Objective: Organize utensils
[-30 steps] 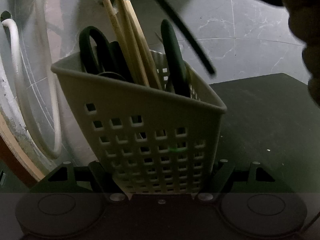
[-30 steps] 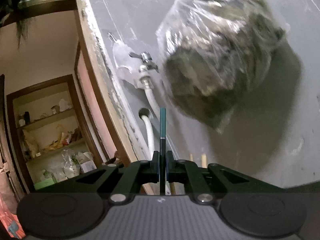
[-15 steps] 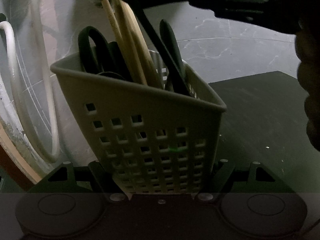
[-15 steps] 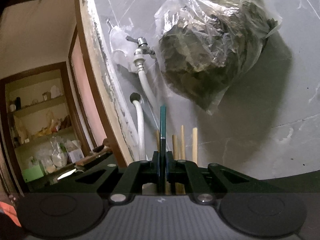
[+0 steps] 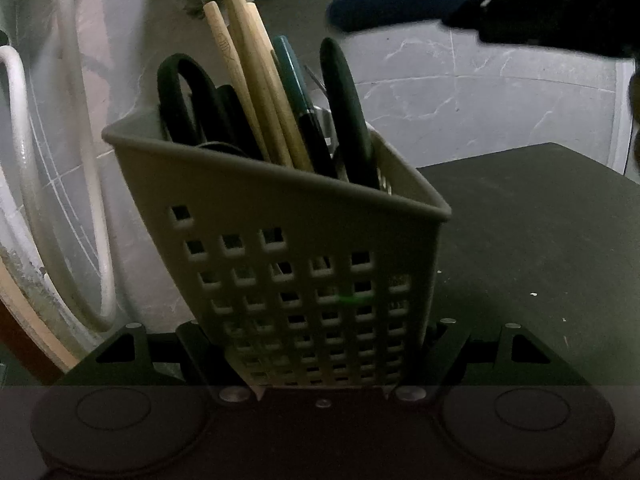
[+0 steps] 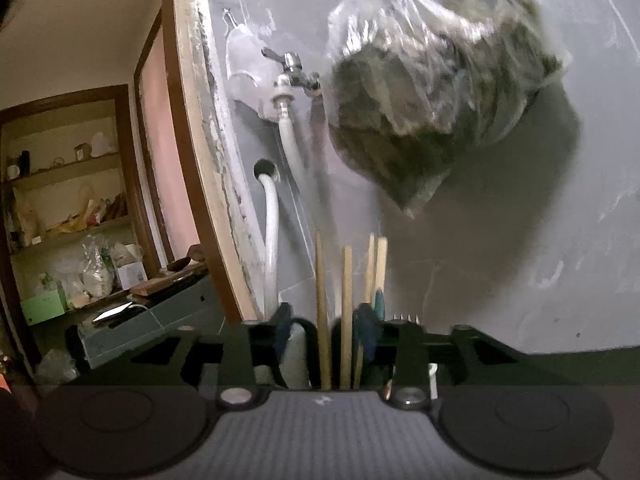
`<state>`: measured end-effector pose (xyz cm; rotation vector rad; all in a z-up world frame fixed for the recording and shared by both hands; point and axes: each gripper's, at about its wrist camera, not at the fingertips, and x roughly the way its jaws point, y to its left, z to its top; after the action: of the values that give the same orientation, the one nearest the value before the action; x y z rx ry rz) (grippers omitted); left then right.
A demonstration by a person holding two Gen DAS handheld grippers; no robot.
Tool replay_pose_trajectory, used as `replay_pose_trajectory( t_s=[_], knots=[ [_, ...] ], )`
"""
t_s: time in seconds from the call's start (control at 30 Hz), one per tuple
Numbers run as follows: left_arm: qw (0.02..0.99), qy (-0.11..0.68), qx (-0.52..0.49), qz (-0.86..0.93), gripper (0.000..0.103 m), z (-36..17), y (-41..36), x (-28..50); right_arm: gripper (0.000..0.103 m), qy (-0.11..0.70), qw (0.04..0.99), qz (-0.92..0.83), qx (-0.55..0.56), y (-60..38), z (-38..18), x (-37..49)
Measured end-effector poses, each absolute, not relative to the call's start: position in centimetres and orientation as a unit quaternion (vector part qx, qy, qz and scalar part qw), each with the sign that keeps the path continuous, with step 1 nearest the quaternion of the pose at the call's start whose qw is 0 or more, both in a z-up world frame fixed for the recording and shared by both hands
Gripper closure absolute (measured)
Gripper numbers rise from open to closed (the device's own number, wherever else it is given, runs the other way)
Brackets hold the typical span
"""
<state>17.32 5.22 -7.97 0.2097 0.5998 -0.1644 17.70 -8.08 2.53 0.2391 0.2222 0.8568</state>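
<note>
My left gripper [image 5: 320,344] is shut on the base of a pale perforated utensil basket [image 5: 288,248], which leans slightly left. In it stand wooden chopsticks [image 5: 248,80], black-handled scissors [image 5: 180,100], a dark handle [image 5: 344,100] and a teal-handled utensil [image 5: 292,76]. My right gripper [image 6: 326,330] hovers above the basket's right side, and its blurred blue fingertip [image 5: 392,6] shows in the left wrist view. Its jaws are opening with nothing pressed between them. Behind the gap, the chopsticks [image 6: 346,280] and the teal handle [image 6: 378,296] rise.
The basket stands at the left edge of a dark surface [image 5: 540,240]. White hoses [image 5: 24,160] loop along the grey tiled wall on the left, below a tap [image 6: 294,68]. A filled plastic bag [image 6: 436,80] hangs on the wall above. A doorway with shelves [image 6: 68,200] lies left.
My right gripper came down over the basket with the teal-handled utensil, then let it go. The utensil now stands among the chopsticks. The left gripper and basket stayed put.
</note>
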Motion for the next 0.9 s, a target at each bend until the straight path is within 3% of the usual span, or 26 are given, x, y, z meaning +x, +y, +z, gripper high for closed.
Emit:
replay_pose_trajectory(
  t_s=[0.13, 0.27, 0.37, 0.67, 0.9],
  knots=[
    [0.948, 0.290, 0.100, -0.084, 0.024, -8.0, 5.5, 17.3, 0.041, 0.095, 0.908, 0.394, 0.110, -9.0, 4.3, 16.6],
    [0.949, 0.285, 0.099, -0.087, 0.025, -8.2, 5.9, 17.2, 0.018, 0.090, 0.928, 0.344, 0.112, -10.9, 5.6, 15.4],
    [0.950, 0.284, 0.099, -0.087, 0.025, -8.3, 6.0, 17.0, 0.011, 0.096, 0.942, 0.302, 0.109, -12.4, 5.9, 14.6],
    [0.953, 0.280, 0.095, -0.069, 0.024, -8.4, 4.7, 17.1, 0.002, 0.153, 0.964, 0.190, 0.106, -16.9, 5.1, 11.9],
    [0.954, 0.283, 0.096, -0.022, 0.001, -8.7, 3.5, 15.9, 0.001, 0.204, 0.963, 0.151, 0.096, -19.4, 4.9, 9.3]
  ],
)
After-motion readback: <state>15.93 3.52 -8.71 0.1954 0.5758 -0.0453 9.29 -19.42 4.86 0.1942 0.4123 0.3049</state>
